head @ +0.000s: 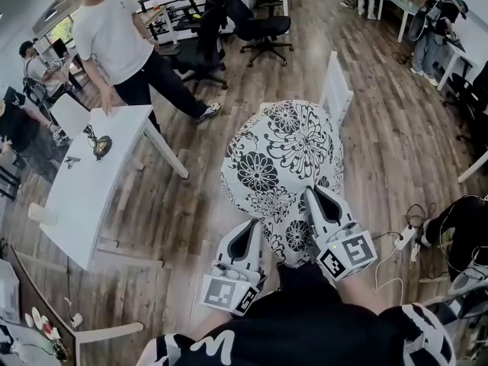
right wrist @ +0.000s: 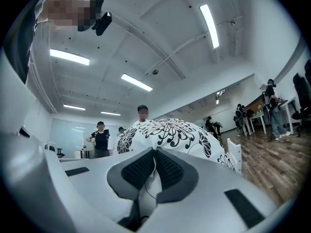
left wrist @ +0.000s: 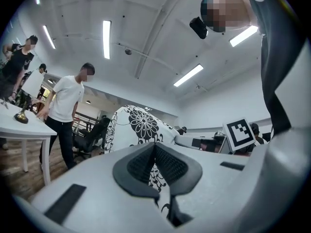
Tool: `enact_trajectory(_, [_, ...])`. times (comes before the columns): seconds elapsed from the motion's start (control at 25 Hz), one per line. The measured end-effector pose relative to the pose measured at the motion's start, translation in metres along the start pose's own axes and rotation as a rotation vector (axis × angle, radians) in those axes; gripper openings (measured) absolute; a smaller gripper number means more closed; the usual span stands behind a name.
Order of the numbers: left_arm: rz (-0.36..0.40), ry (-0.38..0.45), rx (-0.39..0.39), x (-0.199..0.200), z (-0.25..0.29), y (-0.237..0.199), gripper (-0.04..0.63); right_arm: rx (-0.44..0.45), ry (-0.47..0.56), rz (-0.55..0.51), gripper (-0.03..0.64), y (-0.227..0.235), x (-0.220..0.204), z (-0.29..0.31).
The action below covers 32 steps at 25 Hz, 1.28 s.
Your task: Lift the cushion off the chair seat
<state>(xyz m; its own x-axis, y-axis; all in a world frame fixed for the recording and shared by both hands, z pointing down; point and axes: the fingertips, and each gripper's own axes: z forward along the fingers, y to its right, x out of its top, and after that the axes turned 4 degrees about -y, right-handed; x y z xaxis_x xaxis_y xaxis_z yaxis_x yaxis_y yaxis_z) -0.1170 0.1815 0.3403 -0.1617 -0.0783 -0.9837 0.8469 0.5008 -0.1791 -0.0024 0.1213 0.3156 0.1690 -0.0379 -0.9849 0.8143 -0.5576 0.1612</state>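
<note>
Far left: table [head: 84, 197], white, with a dark ornament [head: 99, 145] on top; person [head: 114, 29] in a white shirt leaning on its far end. No part in the task.

Left of centre: left gripper [head: 248, 231], pointing level. Jaws closed tight on a fold at the near left edge of the cushion [head: 282, 155], patterned cloth pinched between the pads [left wrist: 138, 164].

Centre: cushion, plump, white with black flowers. Held up in front of the body by its near edge, bulging away from both grippers, above the floor [head: 191, 204] and in front of the chair. Seat hidden behind it, so clearance from the seat not verifiable. Judged light, soft and floppy: loose cover over springy filling, no stiffness, nothing fragile. Likely to sag and swing from a pinch; thin tucks of cover apt to slip. Best taken at two spread points on one edge, deep enough to catch filling as well as cloth.

Right of centre: right gripper [head: 313, 198], tipped a touch upward, further forward than the left. Jaws shut on a thin tuck of the cushion's white cloth.

Right: chair [head: 336, 90], white, slatted back showing beyond the cushion.
</note>
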Motion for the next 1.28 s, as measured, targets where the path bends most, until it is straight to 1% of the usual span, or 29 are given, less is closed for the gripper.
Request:
enact_trajectory(0.24, [-0.021,0.008,-0.017,-0.013,-0.057,0.02,0.003,-0.026,0.004,-0.014,0.029,-0.043,-0.008,-0.053])
enact_trajectory(0.44, [-0.024,0.01,-0.031,-0.006,-0.065,0.035,0.003,-0.035,0.0,-0.02,0.029,-0.049,0.0,-0.071])
enact_trajectory(0.76, [-0.002,0.022,-0.01,0.003,-0.082,0.05,0.003,-0.026,0.019,-0.011,0.029,-0.057,0.008,-0.091])
enact_trajectory(0.88, [0.004,0.016,-0.009,0.001,-0.089,0.072,0.003,-0.017,0.02,-0.009,0.029,-0.06,0.013,-0.11])
enact_trajectory(1.12, [0.007,0.008,-0.016,-0.013,-0.105,0.135,0.003,-0.001,0.008,-0.002,0.029,-0.054,0.012,-0.172])
enact_trajectory(1.28, [0.008,0.004,-0.019,-0.02,-0.115,0.167,0.003,-0.003,0.008,0.005,0.029,-0.049,0.013,-0.205])
